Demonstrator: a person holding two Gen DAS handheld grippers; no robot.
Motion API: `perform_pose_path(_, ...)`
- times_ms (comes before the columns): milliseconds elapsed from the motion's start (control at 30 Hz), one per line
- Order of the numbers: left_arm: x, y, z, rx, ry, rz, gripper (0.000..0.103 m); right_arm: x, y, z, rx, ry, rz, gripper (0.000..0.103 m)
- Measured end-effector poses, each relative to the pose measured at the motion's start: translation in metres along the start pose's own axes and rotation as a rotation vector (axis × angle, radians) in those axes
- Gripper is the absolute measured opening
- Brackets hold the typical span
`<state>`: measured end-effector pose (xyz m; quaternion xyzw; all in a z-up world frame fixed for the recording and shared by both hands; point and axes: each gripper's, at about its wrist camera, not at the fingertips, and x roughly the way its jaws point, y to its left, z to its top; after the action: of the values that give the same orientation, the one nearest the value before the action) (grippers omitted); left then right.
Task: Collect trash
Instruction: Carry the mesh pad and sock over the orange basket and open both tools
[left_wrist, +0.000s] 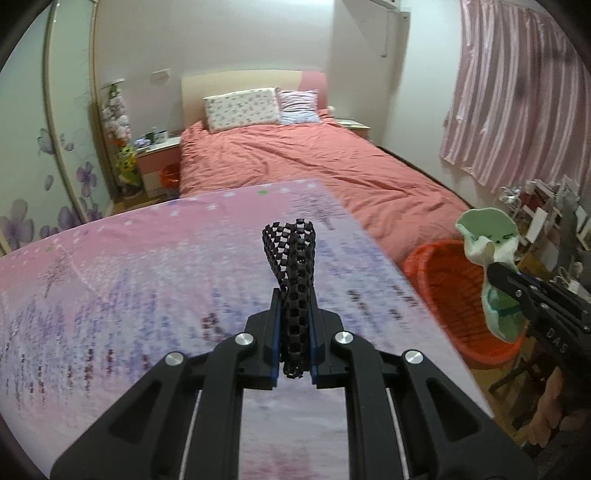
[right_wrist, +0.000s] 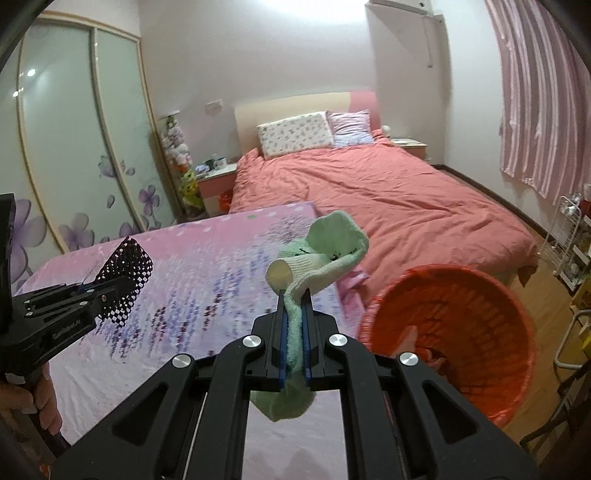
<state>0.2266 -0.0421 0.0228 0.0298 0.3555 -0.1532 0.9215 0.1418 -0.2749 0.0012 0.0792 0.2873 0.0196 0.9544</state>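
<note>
With the right gripper (right_wrist: 294, 295) clamped on the green sock (right_wrist: 325, 254) and the left gripper (left_wrist: 294, 295) on the checkered sock (left_wrist: 291, 258), better to carry each fully above the orange basket (right_wrist: 509, 295) before opening.

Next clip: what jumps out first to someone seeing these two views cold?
Each gripper is clamped on a sock: the left gripper pinches a black-and-white checkered sock above the pink-and-lavender sheet, and the right gripper holds a pale green sock. Next comes the bright orange basket on the floor to the right, beside the coral-covered bed.
</note>
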Motion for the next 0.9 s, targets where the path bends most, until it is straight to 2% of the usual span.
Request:
perform_pose_path(300, 0.006, -0.088, 0.003, 0.08, -0.001, -0.158, 0.013, -0.008, -0.057, -0.005, 0.079, -0.012, -0.07, 0.006)
perform_pose_path(433, 0.022, -0.129, 0.002, 0.109, 0.026, -0.241, 0.013, -0.003, -0.083, -0.01, 0.13, 0.002, -0.088, 0.006)
perform_pose_path(667, 0.064, -0.186, 0.002, 0.163, 0.083, -0.305, 0.014, 0.013, -0.13, -0.011, 0.214, 0.029, -0.095, 0.008)
perform_pose_path(767, 0.085, -0.198, 0.002, 0.162, 0.118, -0.316, 0.027, 0.022, -0.145, -0.012, 0.244, 0.044, -0.083, 0.012)
perform_pose_path(800, 0.092, -0.201, 0.002, 0.163, 0.126, -0.313, 0.037, 0.025, -0.15, -0.013, 0.252, 0.05, -0.086, 0.018)
perform_pose_path(833, 0.098, -0.202, 0.001, 0.163, 0.129, -0.298, 0.042, 0.026, -0.154, -0.014, 0.259, 0.054, -0.088, 0.02)
perform_pose_path(900, 0.107, -0.203, 0.0, 0.162, 0.139, -0.282, 0.043, 0.027, -0.16, -0.019, 0.272, 0.057, -0.098, 0.028)
